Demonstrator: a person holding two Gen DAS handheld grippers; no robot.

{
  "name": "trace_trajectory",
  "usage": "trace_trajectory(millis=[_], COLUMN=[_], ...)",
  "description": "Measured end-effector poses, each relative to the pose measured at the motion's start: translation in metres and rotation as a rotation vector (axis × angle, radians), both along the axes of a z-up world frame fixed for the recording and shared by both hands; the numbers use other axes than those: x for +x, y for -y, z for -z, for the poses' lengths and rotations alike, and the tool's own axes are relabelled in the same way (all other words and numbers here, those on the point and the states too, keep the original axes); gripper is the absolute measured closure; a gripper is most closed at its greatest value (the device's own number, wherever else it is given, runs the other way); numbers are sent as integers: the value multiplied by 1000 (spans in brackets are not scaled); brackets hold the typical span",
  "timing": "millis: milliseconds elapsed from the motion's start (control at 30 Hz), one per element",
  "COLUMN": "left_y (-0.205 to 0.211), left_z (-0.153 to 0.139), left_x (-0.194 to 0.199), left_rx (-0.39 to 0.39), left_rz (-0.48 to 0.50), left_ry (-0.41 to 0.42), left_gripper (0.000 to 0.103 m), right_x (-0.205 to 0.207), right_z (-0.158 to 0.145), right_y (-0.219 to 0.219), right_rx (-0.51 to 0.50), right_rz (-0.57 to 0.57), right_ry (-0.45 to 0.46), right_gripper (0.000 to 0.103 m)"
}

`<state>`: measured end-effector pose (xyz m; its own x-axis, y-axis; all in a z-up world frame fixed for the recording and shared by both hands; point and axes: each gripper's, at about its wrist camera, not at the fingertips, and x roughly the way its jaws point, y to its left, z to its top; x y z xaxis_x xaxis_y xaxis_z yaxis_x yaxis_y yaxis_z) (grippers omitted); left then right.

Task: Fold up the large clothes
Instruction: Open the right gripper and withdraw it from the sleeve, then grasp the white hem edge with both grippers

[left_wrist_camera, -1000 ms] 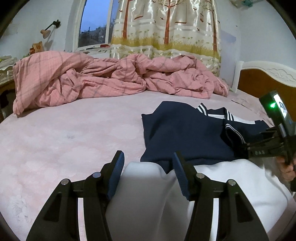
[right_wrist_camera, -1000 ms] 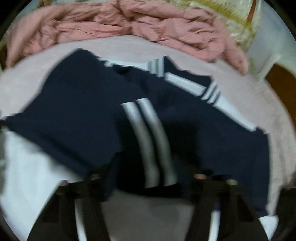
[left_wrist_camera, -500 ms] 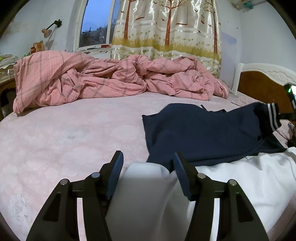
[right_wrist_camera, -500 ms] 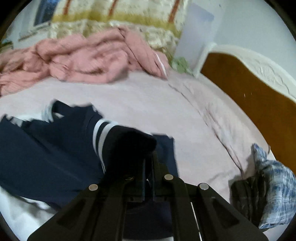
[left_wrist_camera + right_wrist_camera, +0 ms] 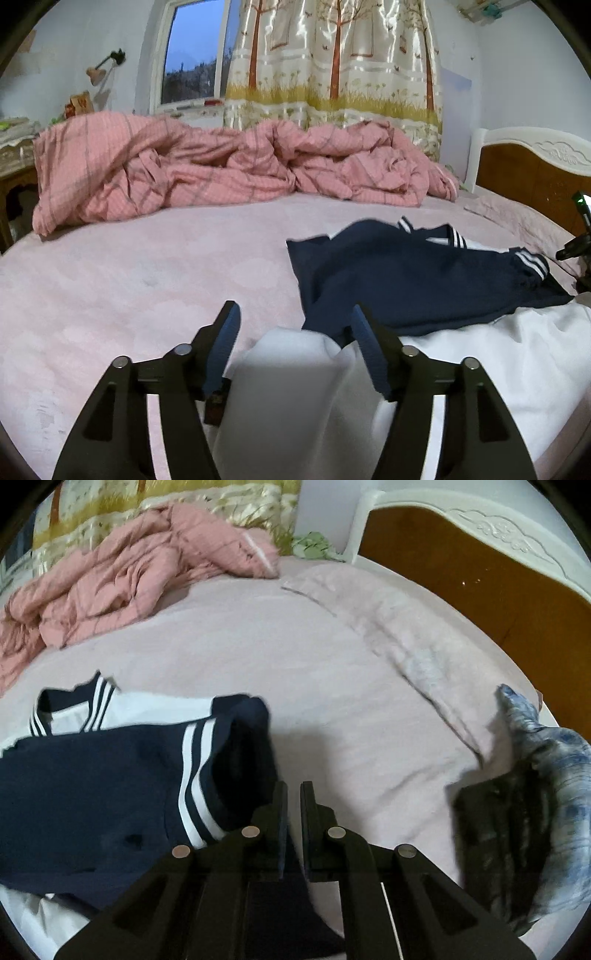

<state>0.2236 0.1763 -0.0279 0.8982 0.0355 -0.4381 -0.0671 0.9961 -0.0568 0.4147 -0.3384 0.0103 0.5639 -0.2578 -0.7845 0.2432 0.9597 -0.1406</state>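
Note:
A navy and white garment (image 5: 417,280) with white-striped cuffs lies on the pink bed sheet (image 5: 129,280); its white lower part (image 5: 480,354) spreads toward me. My left gripper (image 5: 293,325) is open, its jaws either side of a raised white fold (image 5: 291,354). In the right wrist view the navy sleeve with its striped cuff (image 5: 199,775) lies just left of my right gripper (image 5: 293,801), whose jaws stand a narrow gap apart with nothing between them. The right gripper shows at the left wrist view's right edge (image 5: 576,251).
A crumpled pink duvet (image 5: 221,173) lies along the far side of the bed. A wooden headboard (image 5: 480,565) stands at the right. A blue-white and dark bundle of clothes (image 5: 535,812) lies near the pillow (image 5: 406,635). Window and curtain behind.
The right gripper carried the navy sleeve out to the right, laid it down and let go; its jaws have parted slightly. The left gripper has stayed open in place.

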Motion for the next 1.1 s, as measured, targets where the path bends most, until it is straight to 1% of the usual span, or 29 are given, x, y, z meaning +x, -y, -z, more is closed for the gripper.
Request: trace_trajectory(millis=[33,100,167,200,233,300,333,433,500,633,700,733,800,867,1000,1067,1100], left_y=[1,6,14,19,25,37,45,65,78,102,111,117,127,139,157,167,172], left_z=[-4,-14,-27,-34,-42,-56,-64,-87,-101,-126,-135,-139,-144,-148,-151,-149,-148], left_x=[-5,-13,-22,-27,-34,-45,-51,-76,-96,-127,-140,-148,-161,-175,-191,-198,-200], left_rx=[5,8,22,32,36,46,62,89,83,64,54,51,58,82,114,128,140], left_rz=[-4,6,14,12,19,26,23,26,47,77,94,103,114,116,141,175,173], left_ry=[14,30,52,69,91,119,129,192,236,277,291,297,313,335,348,354,348], left_gripper=[32,31,30,29,25,20,17,0,0,0,0,0,0,0,0,0,0], right_x=[-8,-23,-47,-61,-80,-114,-130,-177,-207,-262,-282,-297,-316,-331,-350,-359,-363], right_z=[-7,-16,-27,-33,-40,-52,-58,-72,-79,-95,-101,-105,-110,-113,-114,-114,-113], right_y=[5,10,10,9,7,1,0,-9,-17,-29,-32,-33,-38,-44,-50,-51,-50], right_rx=[25,51,55,65,82,98,107,130,133,164,184,201,202,176,130,127,129], right_rz=[-8,-41,-77,-99,-130,-167,-183,-238,-264,-298,-322,-327,-346,-361,-366,-367,-359], right_ry=[10,22,59,83,113,165,193,267,318,393,421,452,485,498,515,527,537], right_gripper=[97,94,93,89,85,71,69,54,40,29,15,15,14,13,12,12,12])
